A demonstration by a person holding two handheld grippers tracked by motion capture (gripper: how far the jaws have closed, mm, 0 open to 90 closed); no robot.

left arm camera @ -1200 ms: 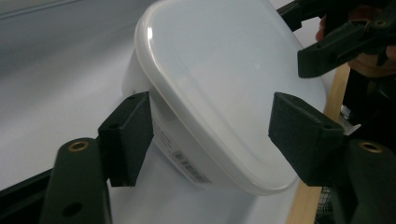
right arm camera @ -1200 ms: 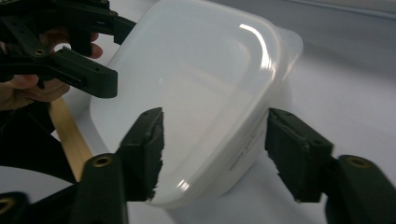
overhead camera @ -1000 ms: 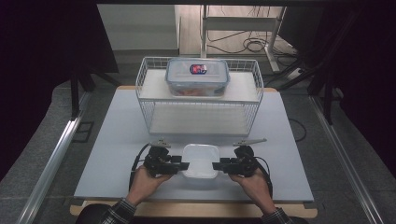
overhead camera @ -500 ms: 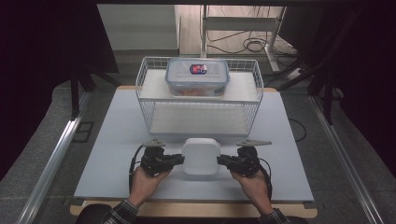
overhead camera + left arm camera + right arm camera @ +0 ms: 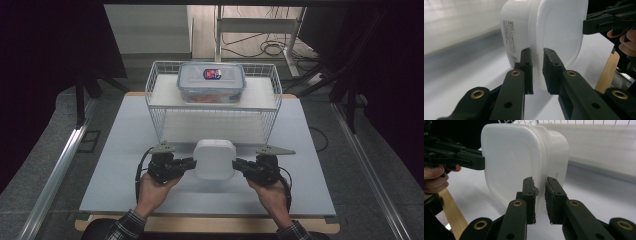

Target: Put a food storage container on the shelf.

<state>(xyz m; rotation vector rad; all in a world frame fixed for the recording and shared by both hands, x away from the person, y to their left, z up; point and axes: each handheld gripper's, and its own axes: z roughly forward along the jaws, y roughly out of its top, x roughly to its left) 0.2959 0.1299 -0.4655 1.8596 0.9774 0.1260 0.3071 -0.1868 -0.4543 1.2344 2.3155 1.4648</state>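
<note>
The white container [image 5: 215,160] hangs between the left tongs [image 5: 190,163] and the right tongs [image 5: 239,164], each clamped on its rim, so the gap between the two hands is blocked. Just behind it stands the wire rack [image 5: 157,117], whose front opening faces the container; the lower shelf [image 5: 215,127] lies bare and offers room inward. The upper shelf carries a lidded box [image 5: 211,82] (it takes up the middle, leaving strips free at either side). The counter [image 5: 120,165] lies open left of the left hand, right of the right hand, and along the near edge.
</note>
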